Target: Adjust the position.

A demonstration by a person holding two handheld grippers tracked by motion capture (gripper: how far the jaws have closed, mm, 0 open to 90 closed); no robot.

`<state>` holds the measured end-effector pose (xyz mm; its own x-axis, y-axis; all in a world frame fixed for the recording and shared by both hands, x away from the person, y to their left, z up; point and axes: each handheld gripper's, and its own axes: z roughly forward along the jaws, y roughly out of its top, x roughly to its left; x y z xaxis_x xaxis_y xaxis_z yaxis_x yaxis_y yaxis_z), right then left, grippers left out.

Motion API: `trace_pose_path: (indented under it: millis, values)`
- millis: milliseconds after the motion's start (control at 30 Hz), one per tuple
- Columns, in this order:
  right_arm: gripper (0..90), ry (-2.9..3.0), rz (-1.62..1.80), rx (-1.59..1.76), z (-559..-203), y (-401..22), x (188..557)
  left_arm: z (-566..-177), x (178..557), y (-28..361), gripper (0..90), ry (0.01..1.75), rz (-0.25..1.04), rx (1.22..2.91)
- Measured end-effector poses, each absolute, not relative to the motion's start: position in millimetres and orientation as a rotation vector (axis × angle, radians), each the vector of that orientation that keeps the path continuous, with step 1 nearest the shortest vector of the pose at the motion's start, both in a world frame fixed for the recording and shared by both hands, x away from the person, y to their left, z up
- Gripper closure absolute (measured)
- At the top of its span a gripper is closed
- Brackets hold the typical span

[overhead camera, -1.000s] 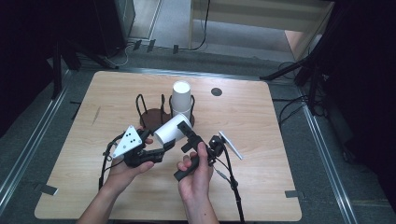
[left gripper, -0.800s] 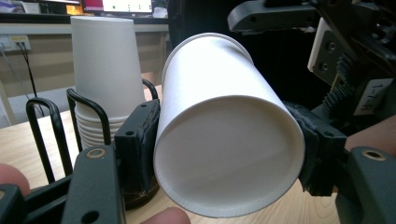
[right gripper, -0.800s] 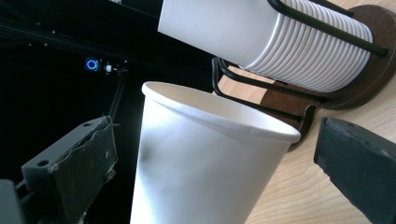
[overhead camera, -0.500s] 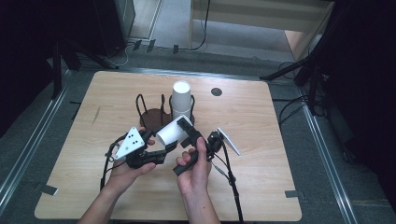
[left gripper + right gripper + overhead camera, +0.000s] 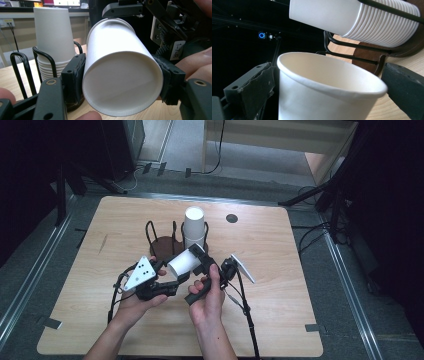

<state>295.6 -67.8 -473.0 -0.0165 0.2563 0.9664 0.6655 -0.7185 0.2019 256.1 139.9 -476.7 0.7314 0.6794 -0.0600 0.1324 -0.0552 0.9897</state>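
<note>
White paper forms the single cup [image 5: 183, 263] that lies on its side between my two claws, above the wooden table [image 5: 280, 270]. My left gripper [image 5: 120, 82] is clamped on the cup near its base: in the left gripper view the black pads [image 5: 75, 75] press both sides of the wall, and the closed bottom faces the camera. My left hand [image 5: 135, 302] holds this gripper from below, its grey three-cornered plate [image 5: 140, 273] turned upward. My right gripper [image 5: 329, 82] stands at the cup's open end; in the right gripper view one jaw lies close against the rim on one side, while the other jaw stands apart from it, so the jaws are spread and not closed on the cup. My right hand [image 5: 207, 295] grips that tool's handle. Just beyond both claws stands a black wire holder [image 5: 160, 237] on a dark round base, touching the table; one of its bays holds a stack of inverted white cups [image 5: 194, 227], and the neighbouring bay is seen beside it. A small dark disc [image 5: 231, 218] lies on the table farther off, past the stack.
</note>
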Motion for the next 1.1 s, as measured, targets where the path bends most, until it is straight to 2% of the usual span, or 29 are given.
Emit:
trace_pose_path:
  millis: [100, 300, 800, 1100]
  values:
    - [1.7, -0.954, -1.790, -1.932, -472.8, -67.4, 295.8, -477.1, 256.3, 139.7, 33.8, 0.673, 0.508, 1.597]
    - [13.0, -0.937, -1.785, -1.949, -473.4, -67.8, 295.3, -476.8, 256.7, 141.4, 33.8, 0.679, 0.514, 1.585]
    - [22.9, -0.875, -1.806, -1.921, -478.0, -67.2, 293.4, -471.9, 257.7, 145.2, 29.2, 0.708, 0.485, 1.624]
    - [24.4, -0.914, -1.879, -1.920, -474.8, -69.4, 290.5, -470.0, 257.6, 146.8, 17.8, 0.730, 0.464, 1.618]
